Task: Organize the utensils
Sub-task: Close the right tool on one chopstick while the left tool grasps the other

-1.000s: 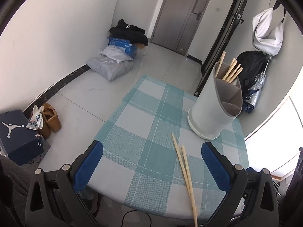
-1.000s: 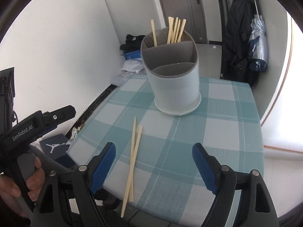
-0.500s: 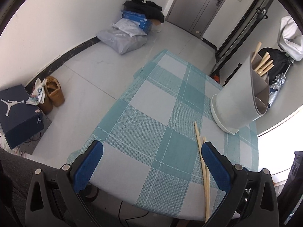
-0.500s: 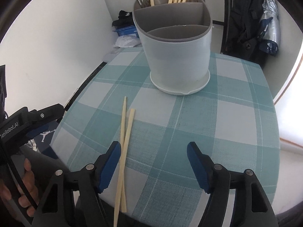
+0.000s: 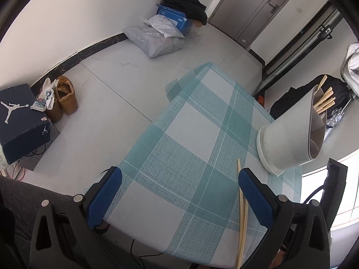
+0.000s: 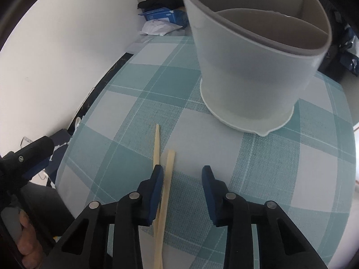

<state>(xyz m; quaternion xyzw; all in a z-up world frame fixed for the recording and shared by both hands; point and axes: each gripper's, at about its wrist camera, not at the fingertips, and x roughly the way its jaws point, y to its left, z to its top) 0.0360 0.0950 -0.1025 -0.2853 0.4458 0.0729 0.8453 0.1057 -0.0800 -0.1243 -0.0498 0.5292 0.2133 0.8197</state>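
Note:
Two wooden chopsticks (image 6: 167,179) lie side by side on the teal checked tablecloth (image 6: 280,168). My right gripper (image 6: 182,182) is open, low over the cloth; its left finger (image 6: 157,179) sits over the chopsticks, one stick just inside the jaws. The grey divided utensil holder (image 6: 253,67) stands just beyond. In the left wrist view the chopsticks (image 5: 241,208) lie by the right finger of my open, empty left gripper (image 5: 179,192), and the holder (image 5: 291,134) with several chopsticks in it stands at the right.
The table's near edge and left edge drop to a grey floor (image 5: 101,112). A dark shoe box (image 5: 20,116), brown shoes (image 5: 65,98) and bags (image 5: 157,35) lie on the floor by the wall. The person's hand holding the left gripper (image 6: 24,163) shows at left.
My right gripper has moved forward and down to the chopsticks and its jaws have narrowed. My left gripper has swung left, so the holder and chopsticks sit further right in its view.

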